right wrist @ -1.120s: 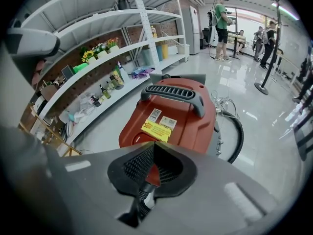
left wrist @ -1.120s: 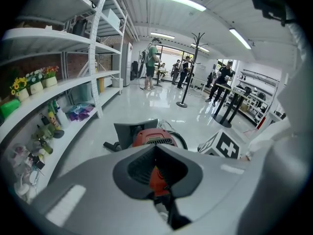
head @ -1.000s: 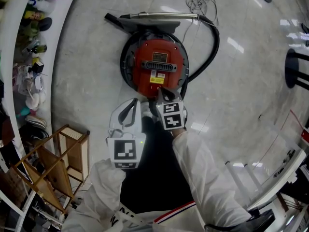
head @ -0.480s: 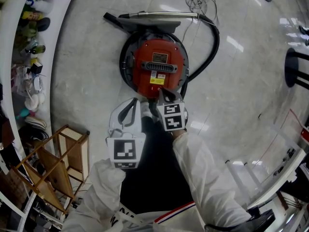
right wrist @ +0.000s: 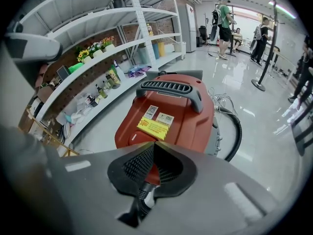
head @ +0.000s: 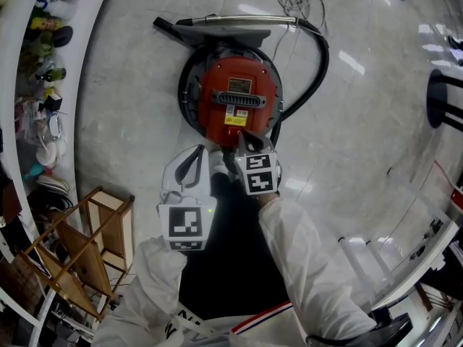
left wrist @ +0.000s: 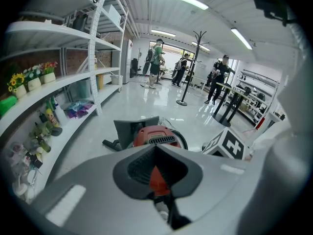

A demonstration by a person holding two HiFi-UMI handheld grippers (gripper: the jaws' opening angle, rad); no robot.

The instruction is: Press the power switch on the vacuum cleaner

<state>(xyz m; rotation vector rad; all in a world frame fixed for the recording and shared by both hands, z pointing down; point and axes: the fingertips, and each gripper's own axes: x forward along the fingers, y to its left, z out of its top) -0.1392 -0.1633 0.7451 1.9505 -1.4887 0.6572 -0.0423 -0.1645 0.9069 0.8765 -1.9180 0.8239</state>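
Vacuum cleaner (head: 239,100) has hardly shifted, and the right gripper (head: 241,136), pressed together like the left gripper (head: 200,152), stays at its near edge, likely on the switch.

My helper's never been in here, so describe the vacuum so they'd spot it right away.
On the shiny pale floor, beside the curved white shelves, sits the vacuum. It is the only round red canister there, with a dark handle on top, a yellow sticker and a black hose curving off one side.
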